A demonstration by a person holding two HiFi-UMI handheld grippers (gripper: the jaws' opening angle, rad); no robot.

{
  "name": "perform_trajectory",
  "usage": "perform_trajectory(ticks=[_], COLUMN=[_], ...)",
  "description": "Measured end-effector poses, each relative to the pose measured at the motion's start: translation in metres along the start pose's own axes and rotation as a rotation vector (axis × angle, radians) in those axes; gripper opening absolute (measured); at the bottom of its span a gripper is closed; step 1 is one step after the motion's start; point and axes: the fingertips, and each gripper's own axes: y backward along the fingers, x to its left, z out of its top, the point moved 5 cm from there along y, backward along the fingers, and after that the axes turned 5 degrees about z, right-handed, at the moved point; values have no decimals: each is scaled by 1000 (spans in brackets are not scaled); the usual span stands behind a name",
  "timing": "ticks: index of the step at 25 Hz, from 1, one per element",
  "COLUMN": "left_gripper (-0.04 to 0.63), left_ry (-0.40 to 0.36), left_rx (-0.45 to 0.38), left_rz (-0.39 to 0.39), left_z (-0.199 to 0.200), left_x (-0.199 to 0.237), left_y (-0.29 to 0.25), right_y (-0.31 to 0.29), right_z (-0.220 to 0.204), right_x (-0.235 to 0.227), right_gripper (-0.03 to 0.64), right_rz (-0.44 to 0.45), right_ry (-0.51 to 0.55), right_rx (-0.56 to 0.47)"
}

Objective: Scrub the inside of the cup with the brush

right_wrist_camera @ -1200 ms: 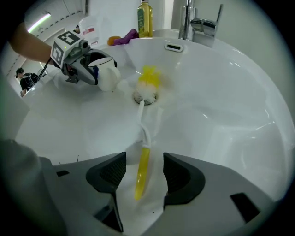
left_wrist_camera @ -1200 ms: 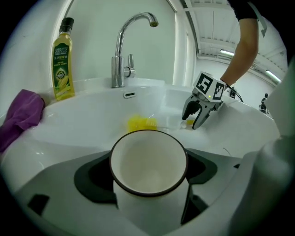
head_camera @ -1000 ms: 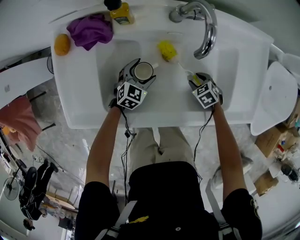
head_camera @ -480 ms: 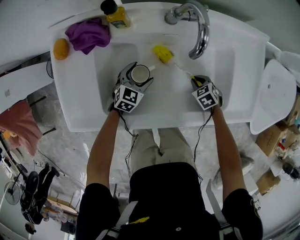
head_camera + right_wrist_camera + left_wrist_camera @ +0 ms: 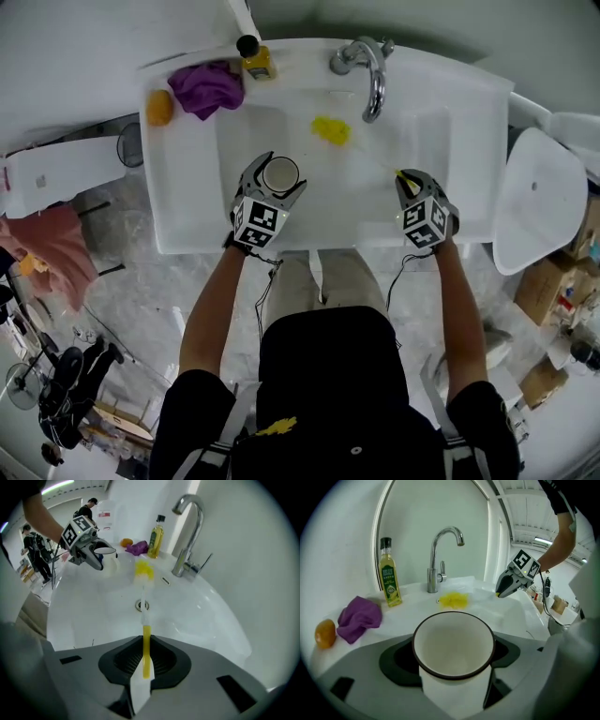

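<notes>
On the sink's [image 5: 187, 220] left rim lie an orange [image 5: 159, 107] and a purple cloth [image 5: 216, 87]. Next stands a yellow bottle [image 5: 390, 573]; the print on its green label is too small to read. Over the basin the left gripper [image 5: 269, 180] is clamped on the white cup [image 5: 453, 644], which is upright. The brush [image 5: 332, 130] has its yellow head near the faucet [image 5: 367, 66]. The right gripper [image 5: 143, 667] pinches its handle; a second ago these jaws stood wider.

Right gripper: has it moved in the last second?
Yes. Against the faucet, the right gripper has drawn back toward the sink's front rim and slightly rightward, gripping the brush.
</notes>
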Motion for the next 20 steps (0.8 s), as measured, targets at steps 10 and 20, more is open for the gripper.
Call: perform_trajectory(ticks=[10,20], left_gripper=[417,417], left_ry=[17,0], left_rx=[115,72], left_rz=[-56,-62], left_z=[82,156], left_x=[-26,-30], left_y=[80,99], right_y=[180,284], right_z=[46,129], right_x=[-10,-42], right_gripper=[69,69], right_rz=[-245,-480], right_ry=[432,935], right_rx=[31,82])
